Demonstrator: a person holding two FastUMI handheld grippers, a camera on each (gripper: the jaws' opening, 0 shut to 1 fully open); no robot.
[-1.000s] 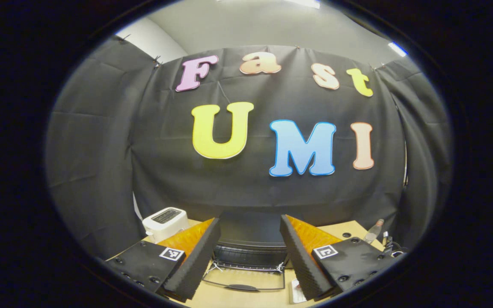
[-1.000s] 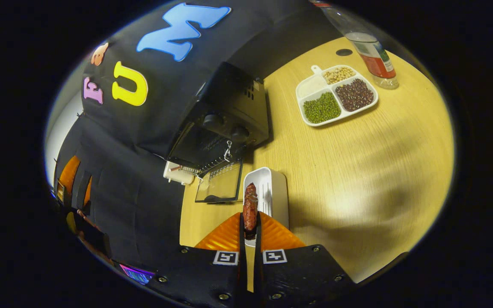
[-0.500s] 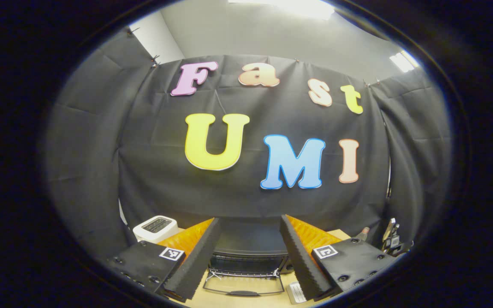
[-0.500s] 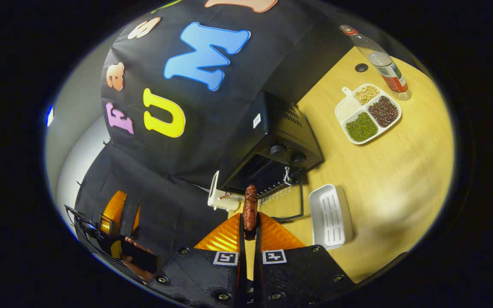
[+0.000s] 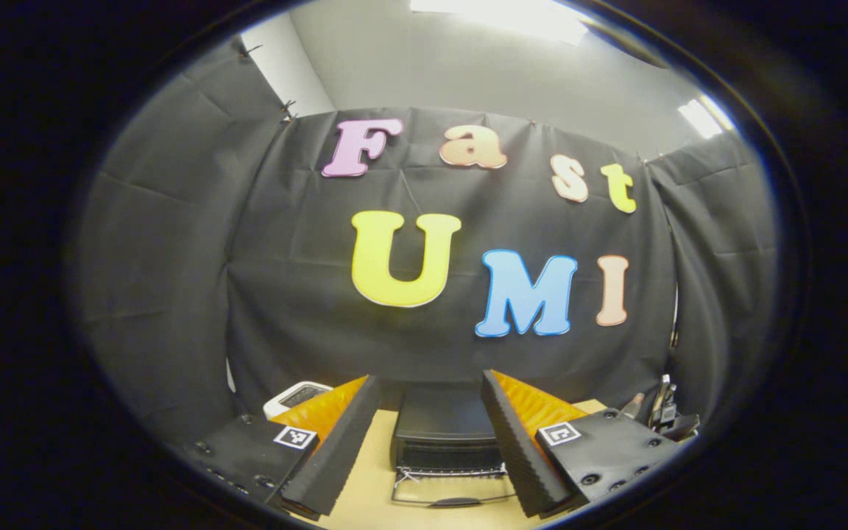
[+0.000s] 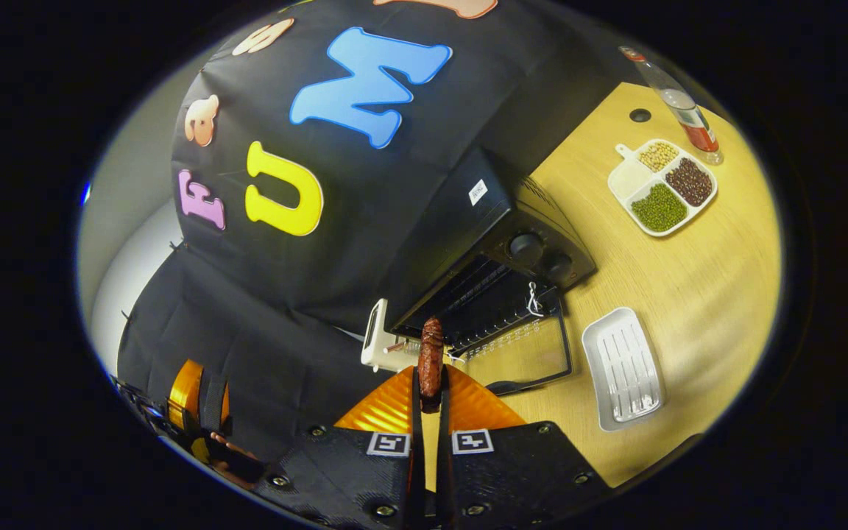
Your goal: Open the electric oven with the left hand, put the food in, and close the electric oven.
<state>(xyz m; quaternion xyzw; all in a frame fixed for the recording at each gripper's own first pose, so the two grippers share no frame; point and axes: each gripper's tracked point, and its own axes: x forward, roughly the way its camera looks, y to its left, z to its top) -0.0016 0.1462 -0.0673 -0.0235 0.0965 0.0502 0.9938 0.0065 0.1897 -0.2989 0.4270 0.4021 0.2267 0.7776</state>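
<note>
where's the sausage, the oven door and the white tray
sausage [image 6: 430,357], right gripper view, middle of the meat, held between the fingers
oven door [image 6: 523,353], right gripper view, glass pane of the dropped-open door
white tray [image 6: 623,368], right gripper view, ribbed floor of the tray

A: What's different with the right claw [image 6: 429,412]?
B: It has carried the sausage [image 6: 430,356] off the white tray [image 6: 621,369] and over to the open oven [image 6: 494,276].
A: And the left claw [image 5: 424,442]?
B: It has pulled back from the oven door [image 5: 447,487], tilting upward.
</note>
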